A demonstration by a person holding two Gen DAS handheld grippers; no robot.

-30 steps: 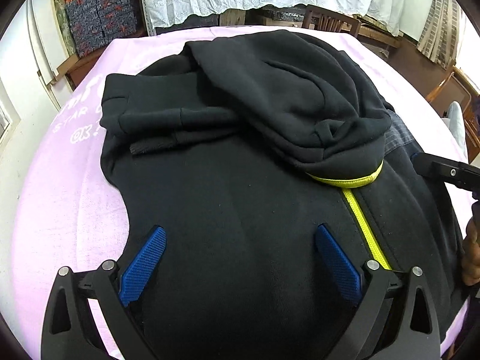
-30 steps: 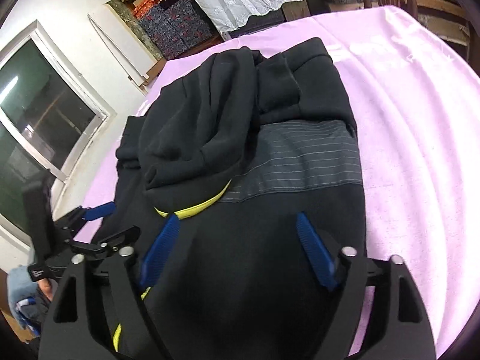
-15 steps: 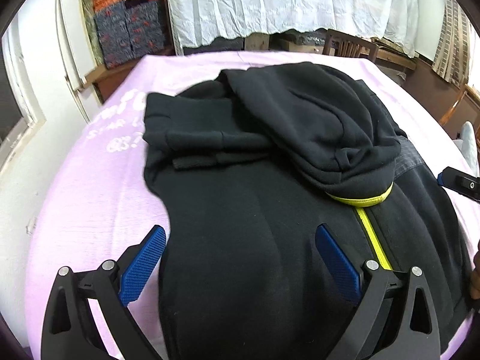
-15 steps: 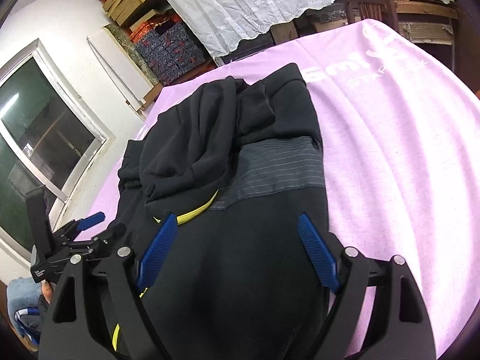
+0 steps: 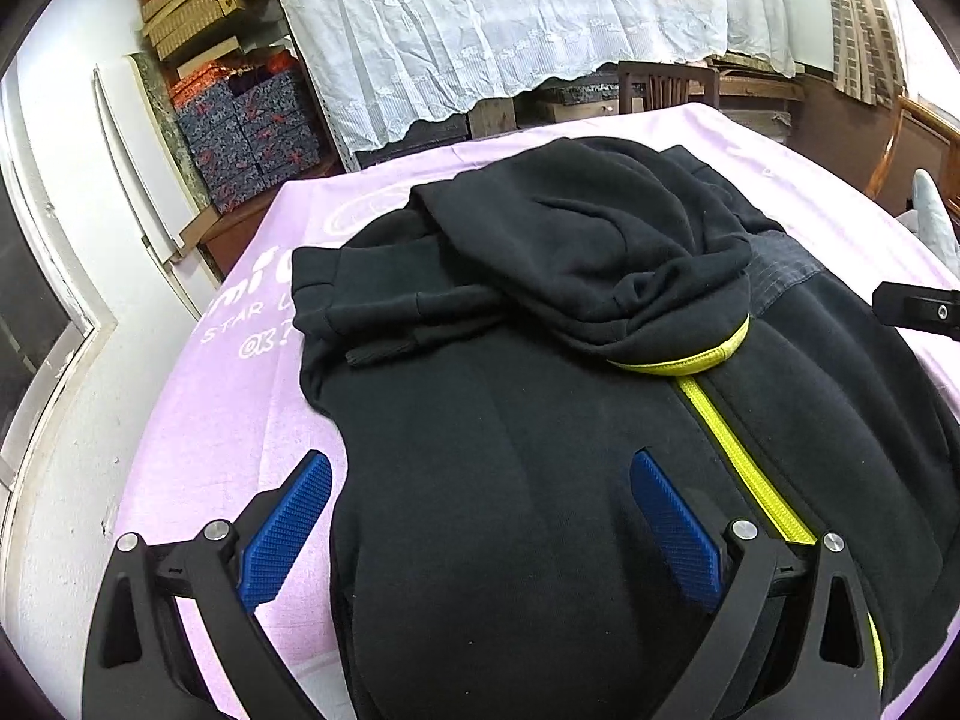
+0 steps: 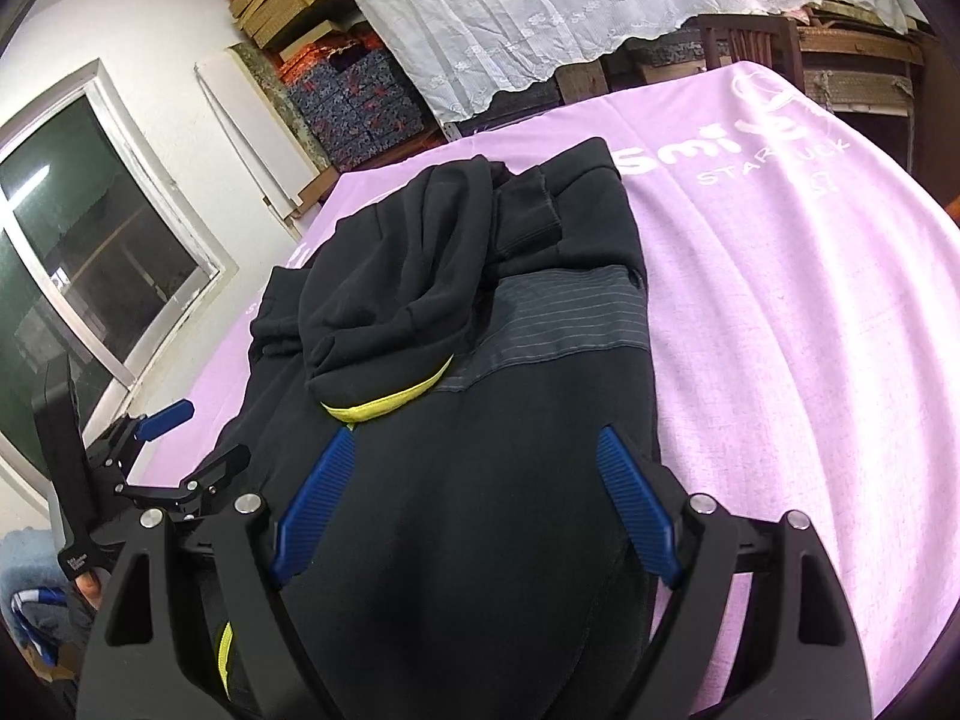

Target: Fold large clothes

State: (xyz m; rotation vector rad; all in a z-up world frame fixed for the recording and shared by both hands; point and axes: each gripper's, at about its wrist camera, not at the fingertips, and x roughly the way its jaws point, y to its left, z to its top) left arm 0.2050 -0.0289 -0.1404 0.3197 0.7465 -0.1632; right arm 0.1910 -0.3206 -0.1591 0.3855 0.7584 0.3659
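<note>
Fingers of left gripper (image 5: 480,531) and right gripper (image 6: 477,507) stand apart, empty, above the black hoodie (image 5: 540,420). Hoodie lies on the pink-covered bench (image 6: 810,330), sleeves and hood folded inward. Remaining, judged: fold the body.

Both wrist cameras sit close behind their own fingers, looking obliquely down across the black hoodie (image 5: 540,480) toward the far shelves (image 6: 354,102). Both views share the hoodie, pink cloth (image 6: 810,300) and white curtain (image 5: 510,30).
</note>
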